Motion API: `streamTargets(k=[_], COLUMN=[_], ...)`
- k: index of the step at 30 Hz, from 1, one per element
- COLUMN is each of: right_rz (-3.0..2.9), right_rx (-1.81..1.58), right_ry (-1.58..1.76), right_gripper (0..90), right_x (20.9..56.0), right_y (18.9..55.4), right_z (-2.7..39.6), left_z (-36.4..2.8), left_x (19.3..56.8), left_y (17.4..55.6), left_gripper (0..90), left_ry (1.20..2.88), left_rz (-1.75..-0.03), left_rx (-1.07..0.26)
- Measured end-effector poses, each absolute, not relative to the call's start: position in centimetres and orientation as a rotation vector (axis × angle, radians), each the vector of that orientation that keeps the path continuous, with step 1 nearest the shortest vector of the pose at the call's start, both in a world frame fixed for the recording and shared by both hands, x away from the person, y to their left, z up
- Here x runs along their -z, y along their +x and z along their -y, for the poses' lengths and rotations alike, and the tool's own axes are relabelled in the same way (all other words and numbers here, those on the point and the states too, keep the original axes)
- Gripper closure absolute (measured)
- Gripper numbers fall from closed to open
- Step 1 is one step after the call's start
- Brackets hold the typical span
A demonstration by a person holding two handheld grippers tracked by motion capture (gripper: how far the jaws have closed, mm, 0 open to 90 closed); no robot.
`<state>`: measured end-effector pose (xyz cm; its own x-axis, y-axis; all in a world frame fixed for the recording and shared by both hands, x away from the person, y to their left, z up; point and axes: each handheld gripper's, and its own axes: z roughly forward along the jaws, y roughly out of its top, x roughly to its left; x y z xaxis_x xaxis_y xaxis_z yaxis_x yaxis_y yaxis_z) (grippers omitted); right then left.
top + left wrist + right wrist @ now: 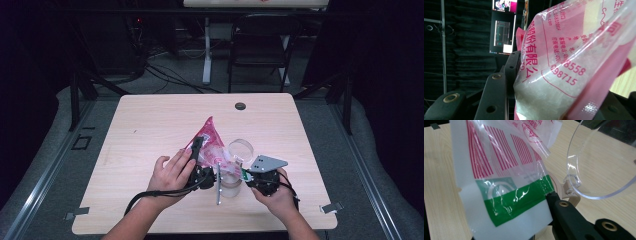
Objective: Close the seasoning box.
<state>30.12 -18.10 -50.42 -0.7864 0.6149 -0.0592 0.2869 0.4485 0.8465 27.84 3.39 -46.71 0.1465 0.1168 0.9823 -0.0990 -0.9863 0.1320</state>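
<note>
Near the front middle of the worktop [150, 130], a pink-printed plastic bag [210, 142] of white granules is held tilted above a clear jar [231, 182] whose hinged round lid [241, 148] stands open. The left tongs [200, 150] grasp the bag at its upper, filled part, jaws pressed against the plastic on both sides; in the left gripper view the bag [574, 62] bulges between the black jaws, granules showing through its clear window. That grip seems meant to carry the weight and set the angle of the tilt. The right tongs [247, 176] are clenched on the bag's lower corner, the edge with the green band [519, 200], pinched flat in the right gripper view. Holding that corner probably steers the bag's mouth toward the jar's opening and keeps the thin film from folding over.

The lid [599, 165] leans back out of the way, close behind the pinched corner, so that the opening is left free. Whether granules are flowing cannot be told. Both hands sit close together over the jar, which stands on the wood unsupported; a tug on the bag could nudge it.
</note>
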Motion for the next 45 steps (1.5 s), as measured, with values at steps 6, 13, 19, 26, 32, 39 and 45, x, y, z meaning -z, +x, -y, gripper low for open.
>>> streamTargets(k=[6, 13, 19, 26, 32, 39, 45], right_rz=[-2.344, -2.334, -2.33, -2.329, -2.328, -2.323, -2.318], right_rx=[-1.265, -1.271, -1.276, -1.279, -1.279, -1.286, -1.289], right_ry=[0.754, 0.755, 0.749, 0.742, 0.738, 0.733, 0.726], right_gripper=[90.0, 90.0, 90.0, 90.0, 90.0, 90.0, 90.0], right_x=[50.4, 50.2, 50.1, 50.0, 49.9, 49.9, 49.8], right_y=[30.0, 29.9, 29.8, 29.8, 29.7, 29.6, 29.6], right_z=[18.0, 17.9, 17.8, 17.7, 17.6, 17.5, 17.4], left_z=[-3.7, -4.0, -4.3, -4.7, -5.0, -5.2, -5.5], left_x=[46.9, 47.0, 47.3, 47.7, 47.9, 48.1, 48.4], left_y=[27.9, 27.9, 28.0, 28.0, 28.0, 28.0, 27.9], left_gripper=[59.7, 59.8, 60.0, 60.1, 60.1, 60.1, 60.0], left_ry=[2.254, 2.256, 2.26, 2.269, 2.273, 2.281, 2.288], left_rz=[-0.041, -0.067, -0.088, -0.123, -0.153, -0.163, -0.174], left_rx=[-1.934, -1.914, -1.899, -1.87, -1.848, -1.836, -1.825])
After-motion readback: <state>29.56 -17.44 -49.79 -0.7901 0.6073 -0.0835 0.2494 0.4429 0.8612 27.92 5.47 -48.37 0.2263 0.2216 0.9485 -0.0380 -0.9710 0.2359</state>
